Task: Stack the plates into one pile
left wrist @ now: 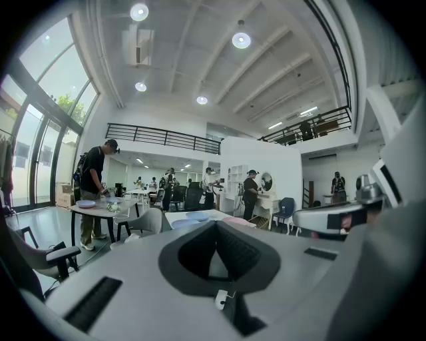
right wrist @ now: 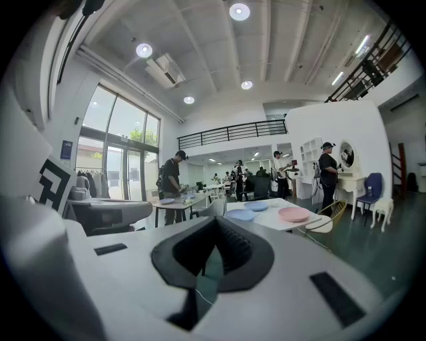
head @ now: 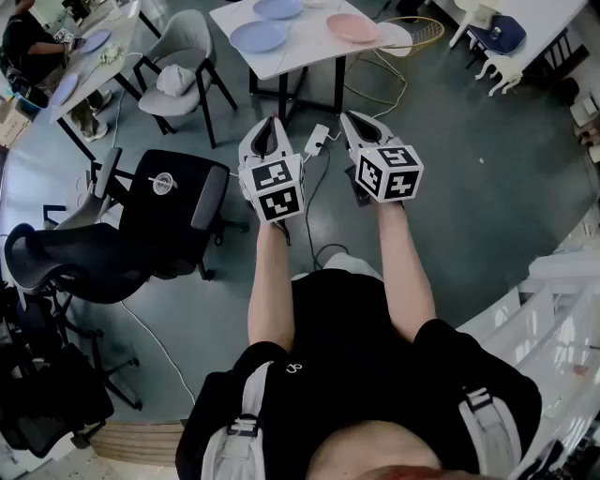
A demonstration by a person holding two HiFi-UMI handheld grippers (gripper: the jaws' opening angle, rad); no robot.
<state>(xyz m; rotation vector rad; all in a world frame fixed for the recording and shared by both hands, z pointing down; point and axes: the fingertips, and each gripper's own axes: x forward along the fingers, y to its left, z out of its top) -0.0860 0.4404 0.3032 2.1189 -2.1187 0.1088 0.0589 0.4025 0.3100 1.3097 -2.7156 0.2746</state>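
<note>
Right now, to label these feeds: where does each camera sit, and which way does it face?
Head view: on the head, looking steeply down; shows forearms, torso, left gripper, right gripper, white table ahead.
Left gripper view: rides that gripper, looks along its shut jaws toward the table; right gripper at right edge.
Right gripper view: likewise, toward the table; left gripper at left edge.
Shared: all show the pink plate.
</note>
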